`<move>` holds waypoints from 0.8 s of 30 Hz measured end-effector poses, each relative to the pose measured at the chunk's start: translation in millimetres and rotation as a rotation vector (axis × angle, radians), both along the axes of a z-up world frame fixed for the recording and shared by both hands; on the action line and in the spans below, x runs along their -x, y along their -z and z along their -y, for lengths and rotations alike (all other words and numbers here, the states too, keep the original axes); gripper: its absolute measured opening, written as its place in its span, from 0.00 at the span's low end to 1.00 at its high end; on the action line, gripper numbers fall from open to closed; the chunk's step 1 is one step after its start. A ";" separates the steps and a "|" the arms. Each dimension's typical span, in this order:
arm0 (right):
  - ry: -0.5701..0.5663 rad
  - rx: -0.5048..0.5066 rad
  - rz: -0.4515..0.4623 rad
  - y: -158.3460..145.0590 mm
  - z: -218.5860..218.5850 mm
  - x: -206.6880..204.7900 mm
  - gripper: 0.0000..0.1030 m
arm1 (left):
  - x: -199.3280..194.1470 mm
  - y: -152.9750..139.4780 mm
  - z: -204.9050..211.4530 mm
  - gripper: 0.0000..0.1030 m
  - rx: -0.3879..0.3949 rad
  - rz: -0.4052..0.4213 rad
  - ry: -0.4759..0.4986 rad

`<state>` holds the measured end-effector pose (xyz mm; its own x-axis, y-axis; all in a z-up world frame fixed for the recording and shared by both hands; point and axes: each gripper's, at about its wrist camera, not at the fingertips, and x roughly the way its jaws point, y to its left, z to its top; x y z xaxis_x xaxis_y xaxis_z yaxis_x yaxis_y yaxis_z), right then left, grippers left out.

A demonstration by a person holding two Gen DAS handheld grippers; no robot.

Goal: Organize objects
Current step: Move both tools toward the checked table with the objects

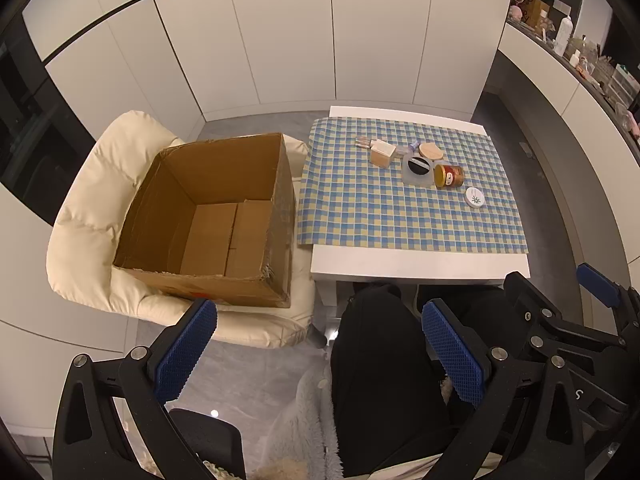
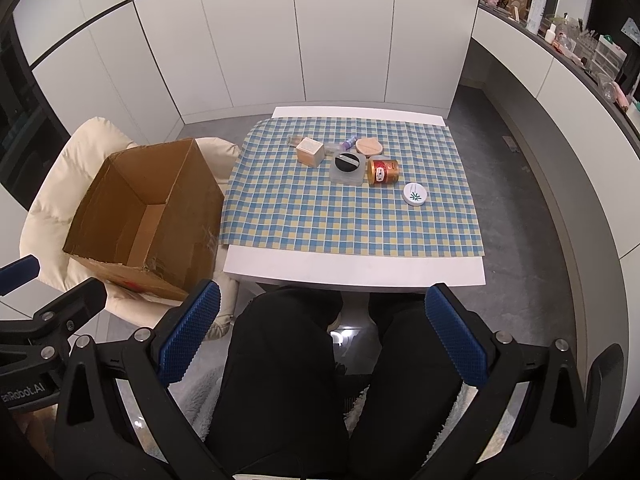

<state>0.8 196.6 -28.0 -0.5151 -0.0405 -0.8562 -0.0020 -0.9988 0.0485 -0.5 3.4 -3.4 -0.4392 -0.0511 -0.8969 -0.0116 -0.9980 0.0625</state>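
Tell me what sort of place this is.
Probably a home kitchen or dining corner: white cabinets, a small table under a checked cloth, and a cluttered counter along the side.

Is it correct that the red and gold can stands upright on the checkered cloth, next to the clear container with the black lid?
Not quite. The red and gold can lies on its side, as the right wrist view shows. It is on the checkered cloth, beside the clear container with the black lid.

Your white table point(image 2: 352, 268) carries a checked cloth point(image 2: 320, 216); on it sit a jar point(image 2: 383, 172), a white tin point(image 2: 414, 194) and a small box point(image 2: 310, 151).
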 end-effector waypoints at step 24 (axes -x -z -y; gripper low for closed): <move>-0.009 0.000 0.002 -0.6 -0.9 2.0 1.00 | 0.4 -2.0 -2.6 0.99 -0.016 -0.008 -0.005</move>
